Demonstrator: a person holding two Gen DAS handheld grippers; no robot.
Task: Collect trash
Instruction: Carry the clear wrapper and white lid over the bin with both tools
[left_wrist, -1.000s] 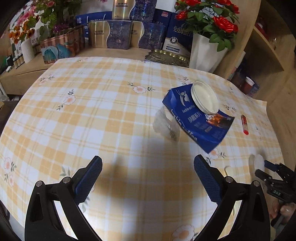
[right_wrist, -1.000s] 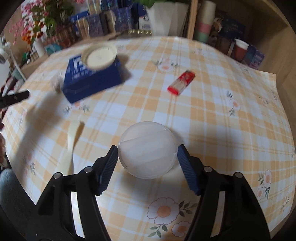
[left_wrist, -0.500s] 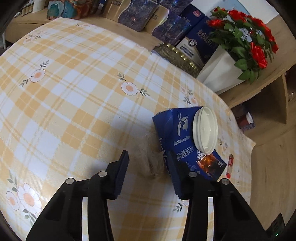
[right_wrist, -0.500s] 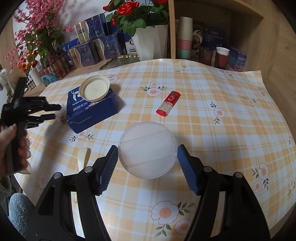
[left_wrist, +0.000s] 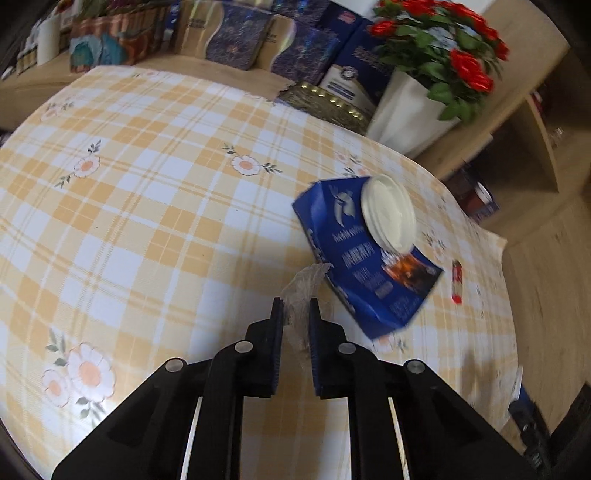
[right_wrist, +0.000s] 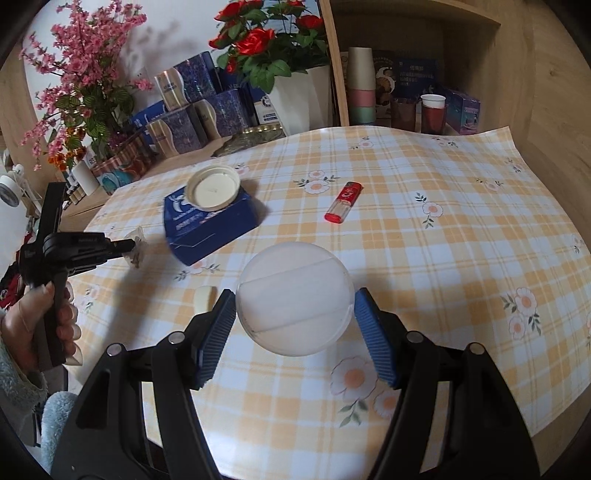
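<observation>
On the bench, under a yellow check cloth, the left gripper has just been closing; its fingers now pinch a clear crumpled wrapper just beside a blue box, which carries a white lid. Right gripper stands partly open, fingers clamped on a frosted round lid held above the cloth. Beyond it a red lighter lies apart, and a pale spoon shows by the left finger.
</observation>
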